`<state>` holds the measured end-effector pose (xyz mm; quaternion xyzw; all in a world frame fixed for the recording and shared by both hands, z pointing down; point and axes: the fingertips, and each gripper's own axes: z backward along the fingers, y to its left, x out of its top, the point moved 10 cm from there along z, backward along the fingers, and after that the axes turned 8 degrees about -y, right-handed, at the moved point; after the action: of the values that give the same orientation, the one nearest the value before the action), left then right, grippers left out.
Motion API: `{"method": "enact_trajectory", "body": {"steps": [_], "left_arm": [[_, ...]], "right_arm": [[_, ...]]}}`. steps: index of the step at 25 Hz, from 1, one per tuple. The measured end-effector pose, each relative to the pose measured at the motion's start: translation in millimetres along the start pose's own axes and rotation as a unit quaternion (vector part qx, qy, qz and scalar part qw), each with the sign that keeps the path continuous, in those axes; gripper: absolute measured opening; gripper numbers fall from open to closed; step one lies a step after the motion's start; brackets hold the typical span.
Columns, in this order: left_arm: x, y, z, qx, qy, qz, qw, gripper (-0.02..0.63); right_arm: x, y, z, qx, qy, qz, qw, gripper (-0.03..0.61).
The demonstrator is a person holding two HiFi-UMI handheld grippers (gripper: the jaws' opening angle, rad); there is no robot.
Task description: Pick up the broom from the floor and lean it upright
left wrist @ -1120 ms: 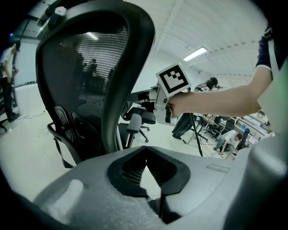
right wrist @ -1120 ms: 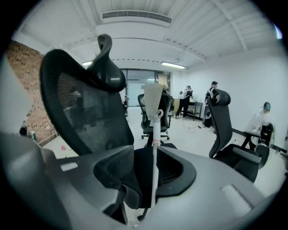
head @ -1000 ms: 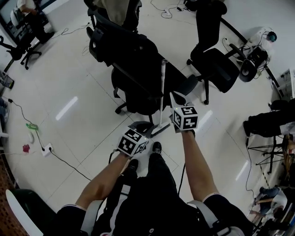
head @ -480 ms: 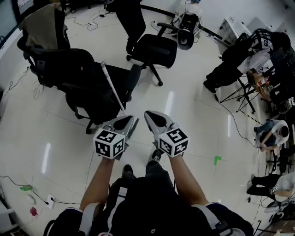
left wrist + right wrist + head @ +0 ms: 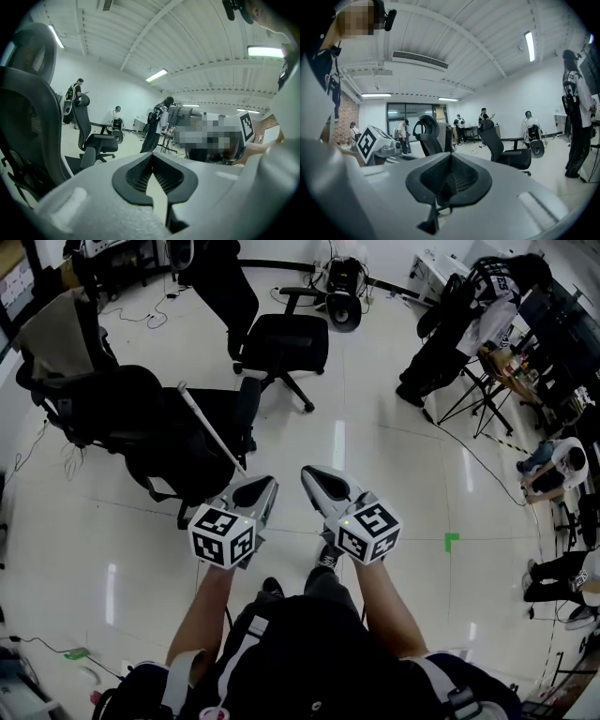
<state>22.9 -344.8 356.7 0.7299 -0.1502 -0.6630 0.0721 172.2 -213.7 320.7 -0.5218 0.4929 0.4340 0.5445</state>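
Observation:
The broom's white handle (image 5: pixel 211 426) slants up to the left across the black office chair (image 5: pixel 141 427) and rests against it. Its lower end is hidden behind my left gripper (image 5: pixel 261 486). That gripper hangs just in front of the handle's lower end, jaws shut on nothing, and it is not touching the handle. My right gripper (image 5: pixel 314 474) is beside it on the right, also shut and empty. In the left gripper view my left gripper (image 5: pixel 151 157) points level across the room, past a chair back (image 5: pixel 28 108). In the right gripper view my right gripper (image 5: pixel 450 157) also points level.
A second black chair (image 5: pixel 281 343) stands farther back. People sit and stand by desks at the right (image 5: pixel 487 324). A green tape mark (image 5: pixel 452 541) lies on the pale tiled floor. My own feet (image 5: pixel 328 559) are below the grippers.
Both grippers have risen and now sit side by side, away from the broom. The head view has swung, so the chair and the leaning handle now lie at the left.

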Motion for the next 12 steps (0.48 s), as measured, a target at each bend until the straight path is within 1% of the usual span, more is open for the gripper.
{"method": "enact_trajectory", "body": {"steps": [4,12], "left_arm": [[7.5,-6.0,5.3,0.006,-0.009,-0.012,0.9999,0.0],[8.8,-13.9,15.9,0.021,-0.016,-0.015,0.9996,0.0]], "right_arm": [[4.3,4.5,4.4,0.008,-0.003,0.004,1.0,0.002],[4.4,10.9,3.4,0.029,-0.008,0.005,1.0,0.002]]}}
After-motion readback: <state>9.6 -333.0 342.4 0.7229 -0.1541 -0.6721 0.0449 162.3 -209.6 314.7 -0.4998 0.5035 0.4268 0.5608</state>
